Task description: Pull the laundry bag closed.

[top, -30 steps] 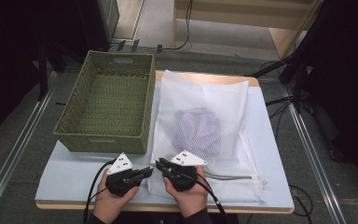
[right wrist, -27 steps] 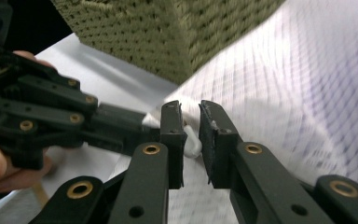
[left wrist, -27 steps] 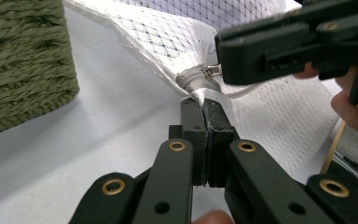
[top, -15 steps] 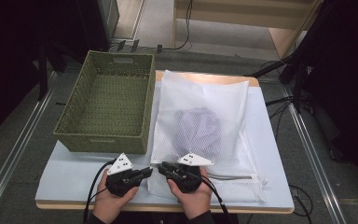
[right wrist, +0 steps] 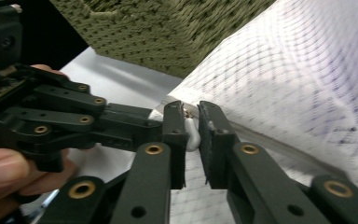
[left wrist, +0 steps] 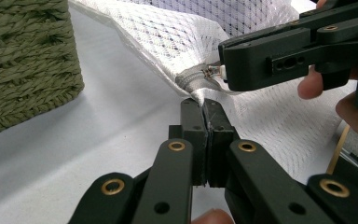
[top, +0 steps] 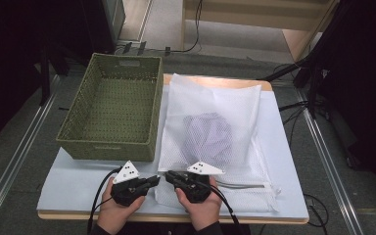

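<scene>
Both grippers meet at the near left corner of one white mesh bag [top: 210, 142]: left gripper [left wrist: 204, 109] pinches the corner fabric; right gripper [right wrist: 192, 122], just closing, straddles the white zipper pull [right wrist: 192, 133], contact unclear. One purple garment [top: 208, 134] blurs inside; one wicker basket [top: 112, 142] behind.

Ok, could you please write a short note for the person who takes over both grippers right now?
Left gripper: shut on the near corner of the mesh bag, beside the zip end.
Right gripper: jaws have just been closing around the white zip pull; a small gap shows, so the grip is not firm.
Things: the bag lies flat on the table with a striped garment inside; the green basket stands to its left with nothing in it.
Done: corner pinned, pull lined up.
Left: probably clamp the pull, draw the zip along the near edge, then take the garment out, perhaps into the basket.
</scene>
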`<state>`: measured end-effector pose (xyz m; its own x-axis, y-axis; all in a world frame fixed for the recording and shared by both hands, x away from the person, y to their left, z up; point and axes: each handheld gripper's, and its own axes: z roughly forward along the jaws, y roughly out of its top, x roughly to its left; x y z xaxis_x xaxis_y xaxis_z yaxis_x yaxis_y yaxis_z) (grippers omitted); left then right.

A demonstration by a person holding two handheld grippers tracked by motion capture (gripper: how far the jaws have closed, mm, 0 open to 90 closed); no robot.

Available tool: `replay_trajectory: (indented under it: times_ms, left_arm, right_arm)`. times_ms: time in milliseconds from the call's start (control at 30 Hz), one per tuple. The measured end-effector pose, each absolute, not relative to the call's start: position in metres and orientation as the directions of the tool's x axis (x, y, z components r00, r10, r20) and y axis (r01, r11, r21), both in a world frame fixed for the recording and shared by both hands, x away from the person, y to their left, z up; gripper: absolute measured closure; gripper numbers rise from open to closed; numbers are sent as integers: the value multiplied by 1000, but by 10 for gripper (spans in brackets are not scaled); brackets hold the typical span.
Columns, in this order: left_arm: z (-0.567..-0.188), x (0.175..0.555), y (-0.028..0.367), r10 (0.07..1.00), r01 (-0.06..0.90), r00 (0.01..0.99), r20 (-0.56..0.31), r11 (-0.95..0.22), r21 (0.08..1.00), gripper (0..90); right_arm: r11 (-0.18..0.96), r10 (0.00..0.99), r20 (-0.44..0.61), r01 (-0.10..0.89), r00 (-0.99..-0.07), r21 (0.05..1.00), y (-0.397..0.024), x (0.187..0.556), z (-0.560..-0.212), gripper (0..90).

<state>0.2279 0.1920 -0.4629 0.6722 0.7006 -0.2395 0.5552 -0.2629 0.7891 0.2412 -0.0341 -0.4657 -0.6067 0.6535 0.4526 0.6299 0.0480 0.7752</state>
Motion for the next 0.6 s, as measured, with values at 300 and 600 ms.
replay_trajectory:
  times_ms: [300, 600]
  left_arm:
    - [-463, 232, 195, 690, 593, 656, -306, -220, 774, 787]
    - [-466, 240, 199, 651, 632, 642, -404, -152, 760, 867]
  right_arm:
    - [39, 660, 448, 623, -603, 781, -32, 239, -465, 882]
    - [39, 659, 439, 610, -611, 792, -31, 238, -464, 882]
